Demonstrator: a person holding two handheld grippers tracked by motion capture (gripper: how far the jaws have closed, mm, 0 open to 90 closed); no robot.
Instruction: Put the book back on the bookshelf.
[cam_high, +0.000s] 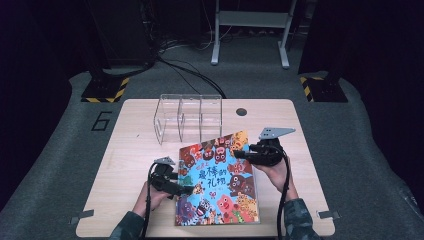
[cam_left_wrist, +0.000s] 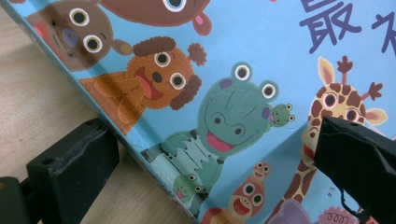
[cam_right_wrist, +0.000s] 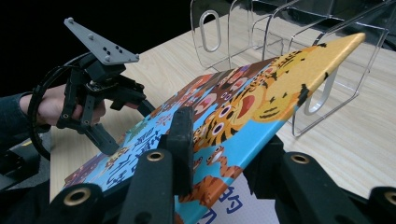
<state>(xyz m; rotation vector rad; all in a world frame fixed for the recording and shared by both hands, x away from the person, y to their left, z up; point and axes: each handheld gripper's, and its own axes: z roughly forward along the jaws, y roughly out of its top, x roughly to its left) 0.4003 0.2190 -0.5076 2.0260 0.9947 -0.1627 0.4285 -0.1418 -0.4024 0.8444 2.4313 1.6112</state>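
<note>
The picture book (cam_high: 218, 180), lifted just in front of the clear rack (cam_high: 187, 117), is pinched by the right gripper (cam_right_wrist: 219, 154); the left gripper (cam_left_wrist: 210, 154) straddles its edge, spread; it should be kept level

The picture book (cam_high: 218, 181) carries dark blue Chinese characters on its light blue cover; "最棒的礼物" can be made out (small and slightly blurred in the high view). Left of the wooden table (cam_high: 130, 150), a large pale "6" (cam_high: 102, 120) is marked on the grey floor.
</note>
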